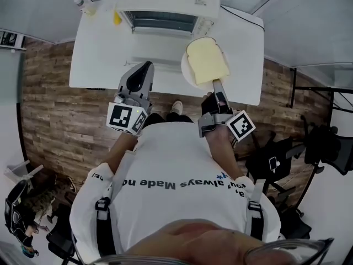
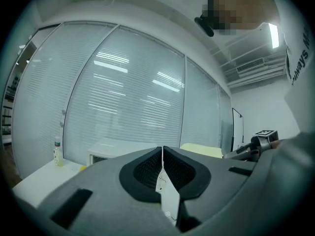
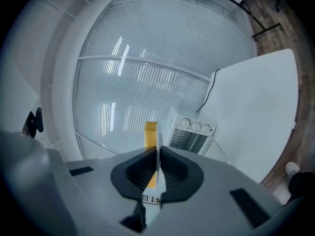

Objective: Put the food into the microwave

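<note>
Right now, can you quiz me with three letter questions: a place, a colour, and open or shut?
1. Where is the bread? A on the floor; B on the plate; C in a bowl.
2. What colour is the table? A white; B red; C black.
3. How are the left gripper's jaws? A shut, empty; B wide open; C shut on a cup.
Answers: B, it lies on the plate the right gripper holds; A, its top is white; A, they meet on nothing.

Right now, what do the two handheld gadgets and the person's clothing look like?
The left gripper and right gripper are grey plastic, with black-padded jaws; each carries a cube of black-and-white square markers. The person wears a white T-shirt with dark lettering and black shoulder straps.
</note>
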Available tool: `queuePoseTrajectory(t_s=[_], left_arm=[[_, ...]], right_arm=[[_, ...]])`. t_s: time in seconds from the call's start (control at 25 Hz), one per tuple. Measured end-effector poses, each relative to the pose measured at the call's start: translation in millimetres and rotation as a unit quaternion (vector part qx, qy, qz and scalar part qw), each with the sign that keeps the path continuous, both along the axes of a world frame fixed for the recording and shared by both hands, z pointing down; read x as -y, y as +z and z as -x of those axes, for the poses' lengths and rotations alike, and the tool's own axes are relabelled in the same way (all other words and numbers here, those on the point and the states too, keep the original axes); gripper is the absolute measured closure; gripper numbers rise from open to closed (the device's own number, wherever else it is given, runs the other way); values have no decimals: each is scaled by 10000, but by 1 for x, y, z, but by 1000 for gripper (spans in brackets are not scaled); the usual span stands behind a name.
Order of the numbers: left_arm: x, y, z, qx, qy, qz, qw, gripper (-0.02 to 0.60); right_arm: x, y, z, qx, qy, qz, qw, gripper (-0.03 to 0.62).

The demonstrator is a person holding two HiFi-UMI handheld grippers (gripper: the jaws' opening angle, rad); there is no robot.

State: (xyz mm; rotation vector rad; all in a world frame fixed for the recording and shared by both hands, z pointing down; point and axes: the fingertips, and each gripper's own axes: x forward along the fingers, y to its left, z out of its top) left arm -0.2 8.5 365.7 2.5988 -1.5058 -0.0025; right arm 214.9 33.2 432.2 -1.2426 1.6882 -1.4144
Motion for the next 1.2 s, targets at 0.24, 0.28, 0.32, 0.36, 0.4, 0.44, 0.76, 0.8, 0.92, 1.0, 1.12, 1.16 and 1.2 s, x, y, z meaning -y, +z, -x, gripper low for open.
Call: queuePoseTrajectory(t_s=[0.24, 0.28, 0.32, 0.36, 0.4, 0.44, 0.76, 0.8, 0.92, 1.0, 1.12, 1.16, 1.2], left_arm=[[22, 4, -2, 88, -75, 72, 9999, 565], [25, 4, -1, 87, -75, 81, 9999, 565], [29, 5, 0, 90, -70, 82, 9999, 565], [32, 5, 1, 99, -60, 73, 9999, 565], [35, 6, 3, 109, -50, 61, 9999, 565], [38, 6, 5, 116, -42, 52, 9999, 565], [75, 4, 42, 75, 95, 0, 9999, 565], [81, 5, 49, 69, 126, 4, 9999, 565], [96, 8, 72, 39, 240, 29, 9997, 565], [107, 11, 85, 19, 346, 38, 9994, 565], [119, 15, 95, 32, 534, 52, 9986, 565], [122, 15, 95, 49, 588, 53, 9982, 565], [125, 15, 94, 52, 631, 60, 9980, 565]], right_arm=[[26, 5, 1, 72, -141, 77, 9998, 574], [30, 5, 2, 80, -152, 82, 9998, 574], [33, 6, 4, 94, -158, 87, 9998, 574], [36, 6, 6, 111, -161, 89, 9998, 574], [39, 6, 9, 122, -164, 89, 9998, 574], [42, 7, 12, 123, -166, 86, 9997, 574], [74, 7, 52, 100, -36, 113, 9999, 574], [79, 7, 61, 106, -21, 122, 9999, 574], [95, 8, 89, 118, 42, 133, 9998, 574], [106, 9, 105, 140, 124, 119, 9998, 574], [114, 10, 117, 209, 266, 129, 9993, 574], [115, 10, 118, 219, 302, 133, 9992, 574], [116, 10, 118, 220, 328, 132, 9991, 574]])
